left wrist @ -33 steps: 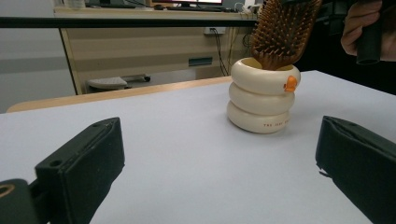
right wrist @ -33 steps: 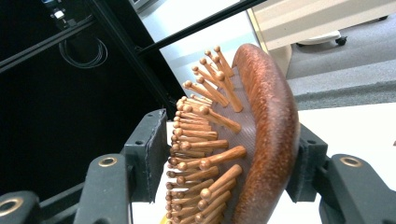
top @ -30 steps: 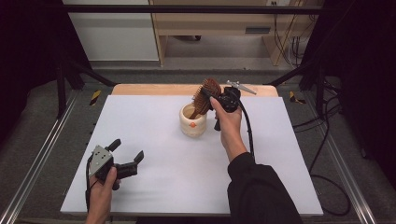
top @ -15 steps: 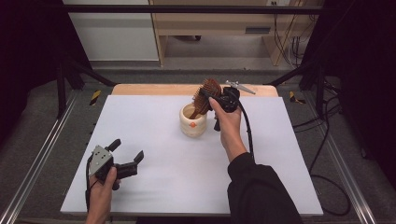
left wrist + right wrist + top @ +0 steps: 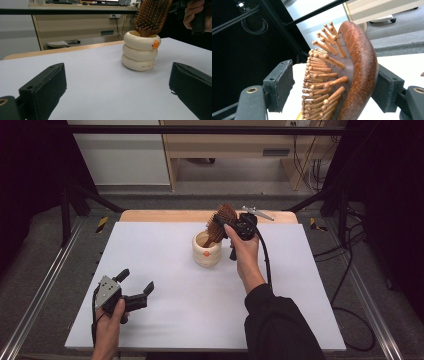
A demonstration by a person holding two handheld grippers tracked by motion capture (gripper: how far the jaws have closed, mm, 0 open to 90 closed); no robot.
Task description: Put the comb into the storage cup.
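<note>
A brown wooden hairbrush (image 5: 223,221) stands head-up in a cream ringed cup (image 5: 206,253) at the back middle of the white table. My right gripper (image 5: 231,224) is at the brush head, and its jaws have just been opening. In the right gripper view the brush (image 5: 359,75) sits between the jaws: the left pad (image 5: 282,82) stands clear of the bristles and the right pad is against the brush's back. My left gripper (image 5: 136,281) rests open near the front left with nothing in it. From there I see the cup (image 5: 140,51) and brush (image 5: 152,17).
The white tabletop (image 5: 165,285) lies between the two hands. A wooden strip (image 5: 165,215) runs along the table's far edge, and a metal tool (image 5: 257,212) lies there behind the right hand. Metal frame rails (image 5: 45,285) flank the table.
</note>
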